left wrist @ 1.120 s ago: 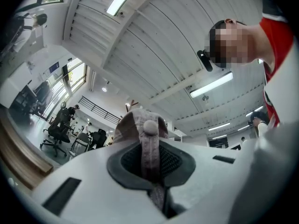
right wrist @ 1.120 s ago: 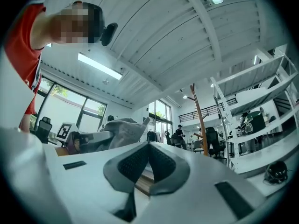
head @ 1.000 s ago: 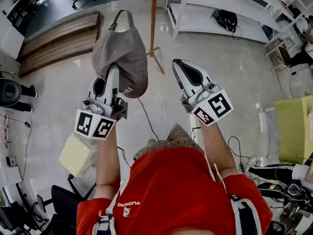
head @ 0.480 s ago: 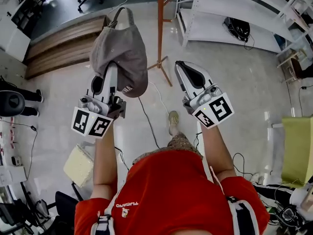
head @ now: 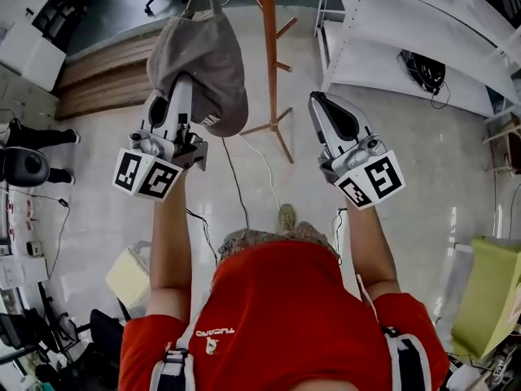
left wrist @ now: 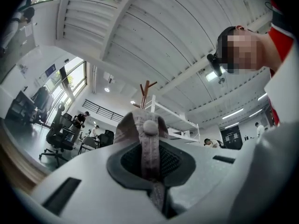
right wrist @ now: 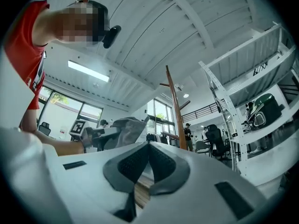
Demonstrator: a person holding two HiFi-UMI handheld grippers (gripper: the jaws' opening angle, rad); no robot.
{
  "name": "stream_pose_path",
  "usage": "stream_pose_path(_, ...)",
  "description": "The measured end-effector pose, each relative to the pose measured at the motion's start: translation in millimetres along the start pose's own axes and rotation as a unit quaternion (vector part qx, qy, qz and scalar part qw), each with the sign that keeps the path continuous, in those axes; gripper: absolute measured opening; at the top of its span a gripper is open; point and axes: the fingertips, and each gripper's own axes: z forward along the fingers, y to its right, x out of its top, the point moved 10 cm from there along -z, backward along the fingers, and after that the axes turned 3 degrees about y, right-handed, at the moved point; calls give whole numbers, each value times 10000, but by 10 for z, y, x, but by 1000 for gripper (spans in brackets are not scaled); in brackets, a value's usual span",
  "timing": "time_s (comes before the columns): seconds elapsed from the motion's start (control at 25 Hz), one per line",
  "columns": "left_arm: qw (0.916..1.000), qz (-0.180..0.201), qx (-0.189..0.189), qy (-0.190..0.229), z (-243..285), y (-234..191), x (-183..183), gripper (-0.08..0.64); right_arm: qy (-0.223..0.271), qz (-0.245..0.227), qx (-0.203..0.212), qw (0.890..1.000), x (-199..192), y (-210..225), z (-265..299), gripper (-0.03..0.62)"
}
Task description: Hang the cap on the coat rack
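Observation:
A grey cap (head: 201, 54) hangs upside down from my left gripper (head: 182, 85), which is shut on its fabric; the strap loop points up and away. In the left gripper view a strip of the cap (left wrist: 135, 125) stands pinched between the pads of that gripper (left wrist: 150, 149). The wooden coat rack (head: 269, 51) stands just right of the cap, its pegs (head: 285, 29) sticking out; its forked top (left wrist: 147, 88) shows past the cap. My right gripper (head: 322, 102) is held up right of the pole, shut and empty. From the right gripper (right wrist: 148, 146) I see the pole (right wrist: 175, 108) and the cap (right wrist: 125, 129).
White metal shelving (head: 383, 51) stands right of the rack, with a black bag (head: 423, 70) on its lower shelf. A low wooden platform (head: 98, 80) lies at the left. Cables (head: 236, 186) run over the floor. Office chairs (right wrist: 214, 141) stand further off.
The coat rack has come nearer and more into view. Both grippers have risen and moved slightly forward, the cap still held in the left one.

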Motion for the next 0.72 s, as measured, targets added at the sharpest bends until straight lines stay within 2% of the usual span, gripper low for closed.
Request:
stream_pose_path(0.16,9999,10,88,-147,374,-299,-117,26,-60,61,22,10000,-71,270,181,23)
stream_pose_path(0.36,9994,-256,135,-170,645,-660,-275,25,-185,-6,-52,9998,-134,375,317,23)
stream_pose_path(0.72,9952,-772,-259,-537,959,-1090,-737,26,-318,-175,-471,9982,-177,445,523,23)
